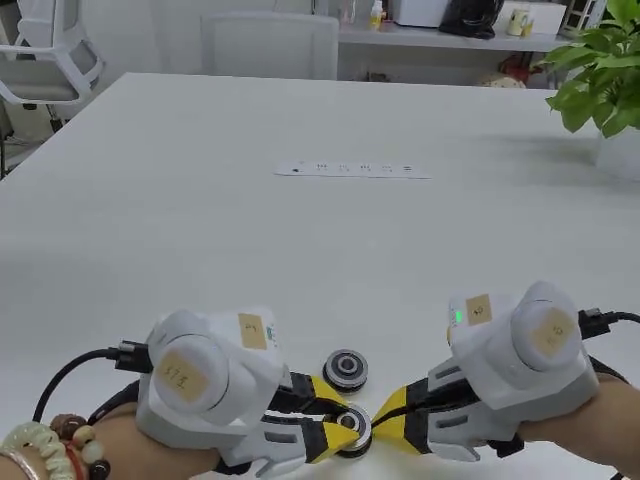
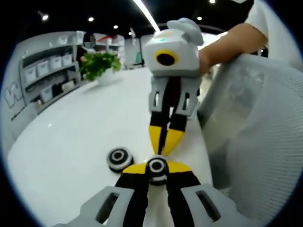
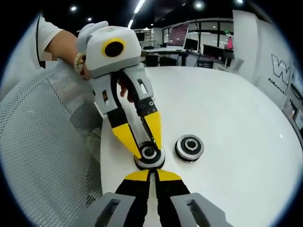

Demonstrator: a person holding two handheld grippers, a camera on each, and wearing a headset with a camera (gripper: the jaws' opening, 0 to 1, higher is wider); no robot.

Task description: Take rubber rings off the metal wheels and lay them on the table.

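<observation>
White table; metal wheel between jaws of left gripper

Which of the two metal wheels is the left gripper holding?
The nearer black-rimmed metal wheel, clamped between the left gripper's jaws; the other wheel lies free beyond.

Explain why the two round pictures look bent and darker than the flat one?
Head view: an ordinary lens, so lines run straight; the table is evenly lit, with only soft shadows. Left gripper view: a fisheye lens bulges the table's edge, and a ceiling strip light glares against a dark ceiling. Right gripper view: the same bulge, yet the free wheel looks sharp.
</observation>
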